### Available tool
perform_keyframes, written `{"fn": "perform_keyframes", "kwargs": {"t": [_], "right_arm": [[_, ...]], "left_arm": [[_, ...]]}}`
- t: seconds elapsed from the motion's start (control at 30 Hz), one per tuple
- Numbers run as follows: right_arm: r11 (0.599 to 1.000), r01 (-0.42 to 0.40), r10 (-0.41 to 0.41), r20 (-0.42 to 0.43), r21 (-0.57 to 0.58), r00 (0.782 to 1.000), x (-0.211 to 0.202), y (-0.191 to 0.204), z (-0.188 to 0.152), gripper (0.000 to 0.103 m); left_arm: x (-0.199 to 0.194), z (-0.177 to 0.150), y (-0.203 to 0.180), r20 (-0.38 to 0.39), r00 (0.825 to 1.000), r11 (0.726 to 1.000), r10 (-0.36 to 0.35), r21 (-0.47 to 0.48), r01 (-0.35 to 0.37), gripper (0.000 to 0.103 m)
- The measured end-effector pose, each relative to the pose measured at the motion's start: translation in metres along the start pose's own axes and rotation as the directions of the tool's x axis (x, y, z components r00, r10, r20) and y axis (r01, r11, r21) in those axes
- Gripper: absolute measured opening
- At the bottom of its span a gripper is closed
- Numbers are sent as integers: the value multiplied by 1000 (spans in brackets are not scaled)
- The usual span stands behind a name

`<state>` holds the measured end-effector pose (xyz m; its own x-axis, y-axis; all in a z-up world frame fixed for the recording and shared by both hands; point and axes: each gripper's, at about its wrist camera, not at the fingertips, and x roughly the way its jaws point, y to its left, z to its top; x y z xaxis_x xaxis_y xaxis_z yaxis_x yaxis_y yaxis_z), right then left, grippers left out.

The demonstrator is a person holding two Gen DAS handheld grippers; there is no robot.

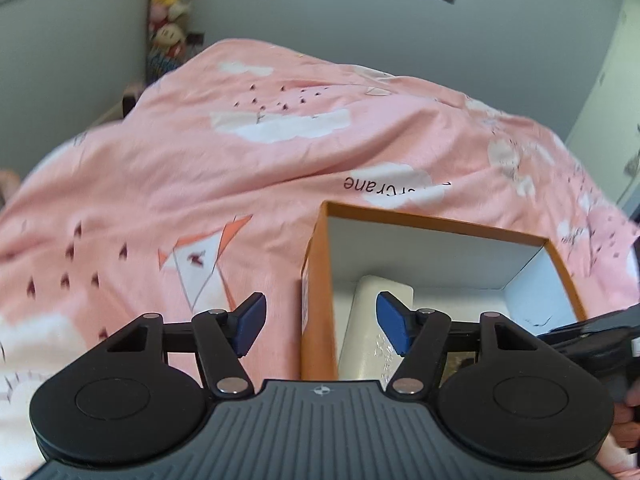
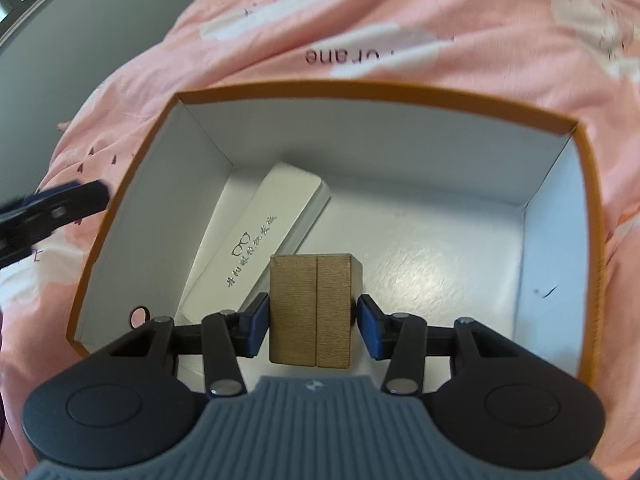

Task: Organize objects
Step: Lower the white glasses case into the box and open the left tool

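Wooden block (image 2: pixel 311 312) pinched by right gripper (image 2: pixel 312 330) above orange box (image 2: pixel 588 216) interior | white glasses case (image 2: pixel 256 248) on box floor | left gripper (image 1: pixel 320 326) spread, holding nothing, over box's left wall | pink quilt (image 1: pixel 200 152) beneath

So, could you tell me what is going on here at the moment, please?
A person is tidying items into an orange cardboard box with a white inside that sits on a pink patterned bedsheet. The right gripper holds a brown rectangular block over the box, where a long white glasses case already lies. The left gripper hovers at the box's left wall, jaws open and empty.
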<state>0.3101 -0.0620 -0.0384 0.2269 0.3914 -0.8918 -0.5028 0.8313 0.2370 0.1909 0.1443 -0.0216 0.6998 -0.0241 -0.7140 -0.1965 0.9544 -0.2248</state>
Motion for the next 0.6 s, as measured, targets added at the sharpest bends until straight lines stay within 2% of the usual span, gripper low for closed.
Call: {"fn": "perform_keyframes", "kwargs": {"t": [0.17,0.3,0.4,0.6], "right_arm": [[999,12,-11,-21,46,1000,18,3,10,49],[993,-19,24,-48,114,999,33,3,18,49],[994,-22,25,-22,106,999,37,7,21,49],[993,-73,75,-13,94,997,44,18,26,49]], "left_arm": [[0,-12,9,-15,999,999,-33,-41,32,70],[1,-19,9,-33,997,996,-76,-55,74,63],[4,-21,9,-41,996,996,-78,-50,76,61],[6,-24,13,-52,995,994,-87,-73,83,61]]}}
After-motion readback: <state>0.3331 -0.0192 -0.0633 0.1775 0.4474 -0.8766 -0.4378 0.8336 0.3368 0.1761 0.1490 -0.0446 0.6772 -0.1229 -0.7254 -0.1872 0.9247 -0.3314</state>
